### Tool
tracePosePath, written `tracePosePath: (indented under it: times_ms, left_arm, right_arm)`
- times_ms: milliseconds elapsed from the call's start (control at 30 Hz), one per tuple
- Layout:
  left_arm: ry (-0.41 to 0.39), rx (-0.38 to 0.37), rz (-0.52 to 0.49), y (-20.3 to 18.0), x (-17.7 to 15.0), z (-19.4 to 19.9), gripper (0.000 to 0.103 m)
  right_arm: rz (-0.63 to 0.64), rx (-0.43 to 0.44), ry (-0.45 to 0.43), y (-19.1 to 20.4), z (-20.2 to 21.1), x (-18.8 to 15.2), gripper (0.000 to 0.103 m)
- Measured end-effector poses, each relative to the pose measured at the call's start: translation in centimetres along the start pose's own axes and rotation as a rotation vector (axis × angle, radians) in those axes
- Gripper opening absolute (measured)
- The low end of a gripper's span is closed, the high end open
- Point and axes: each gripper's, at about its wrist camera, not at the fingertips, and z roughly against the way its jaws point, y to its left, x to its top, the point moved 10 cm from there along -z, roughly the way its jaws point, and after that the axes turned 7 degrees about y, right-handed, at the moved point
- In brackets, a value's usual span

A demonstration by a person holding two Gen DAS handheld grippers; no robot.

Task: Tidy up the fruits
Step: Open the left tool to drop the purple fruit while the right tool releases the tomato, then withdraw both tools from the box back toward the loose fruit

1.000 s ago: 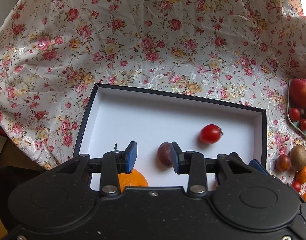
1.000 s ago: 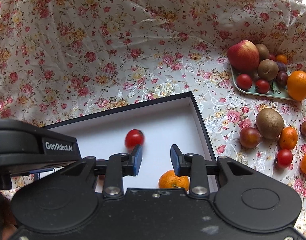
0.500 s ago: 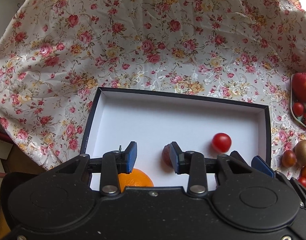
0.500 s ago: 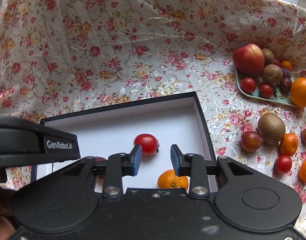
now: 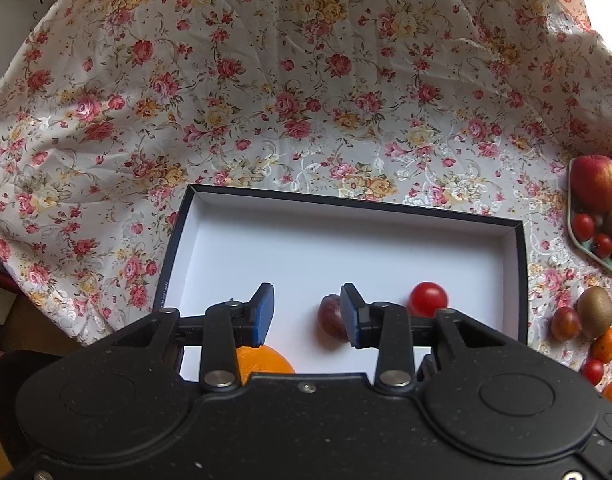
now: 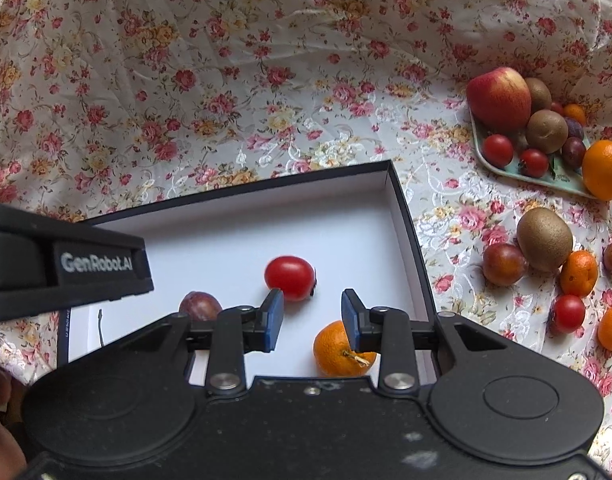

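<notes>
Readable text: one label
"GenRobot.AI", white on the black plastic left gripper (image 6: 66,264) body, right wrist view.

Home table: floral tablecloth (image 5: 306,80), fruit tray (image 6: 545,172), loose fruit.

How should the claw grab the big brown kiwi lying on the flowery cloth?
Probably across its narrow middle, coming from above. The kiwi is egg-shaped and lies tilted, with a plum and a small orange touching its lower sides, so the upper flanks look freest.
</notes>
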Motion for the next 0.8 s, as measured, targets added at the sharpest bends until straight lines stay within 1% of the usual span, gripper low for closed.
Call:
tracePosePath:
  times_ms: [67,133,267,333,400,467,567,633,667,733,800]
  left_arm:
    - [-0.009,-0.014,0.001,-0.1,0.1,0.2,0.046]
    - [-0.029,-0.008,0.0,-0.1,0.2,0.5,0.046]
    - [-0.061,-0.011,0.026,0.2,0.5,1.0,0.046]
    - [-0.067,-0.028,0.056,0.5,0.7,1.2,0.046]
    - [-0.08,-0.037,0.085,0.8,0.8,1.2,0.046]
    - [-0.098,-0.029,0.099,1.0,0.9,1.2,0.046]
    - [-0.118,-0.024,0.089,1.0,1.0,1.3,0.046]
    - [-0.127,-0.045,0.073,0.6,1.1,1.4,0.046]
    - [-0.132,-0.054,0.069,0.4,1.1,1.4,0.046]
    - [-0.143,-0.061,0.065,0.3,1.2,1.6,0.046]
    - [-0.151,-0.055,0.065,0.2,1.2,1.7,0.046]
  right_arm:
    - [-0.022,0.007,0.036,-0.1,-0.5,-0.2,0.034]
    - [-0.055,0.018,0.069,-0.4,-0.8,-0.4,0.034]
    - [-0.129,0.046,0.103,-1.1,-1.4,-0.3,0.034]
    - [-0.148,0.041,0.066,-1.5,-1.2,-0.1,0.034]
    - [-0.149,0.014,0.0,-1.9,-0.7,0.4,0.034]
    - [-0.119,0.003,-0.063,-1.9,-0.1,0.9,0.034]
    - [-0.062,-0.023,-0.145,-1.6,0.7,1.5,0.034]
    - [-0.024,-0.056,-0.163,-1.4,1.1,1.8,0.036]
    - [-0.009,-0.064,-0.163,-1.2,1.2,1.9,0.039]
    - [0.008,-0.075,-0.148,-1.0,1.2,1.9,0.042]
    - [0.015,-0.079,-0.124,-0.8,1.0,1.7,0.042]
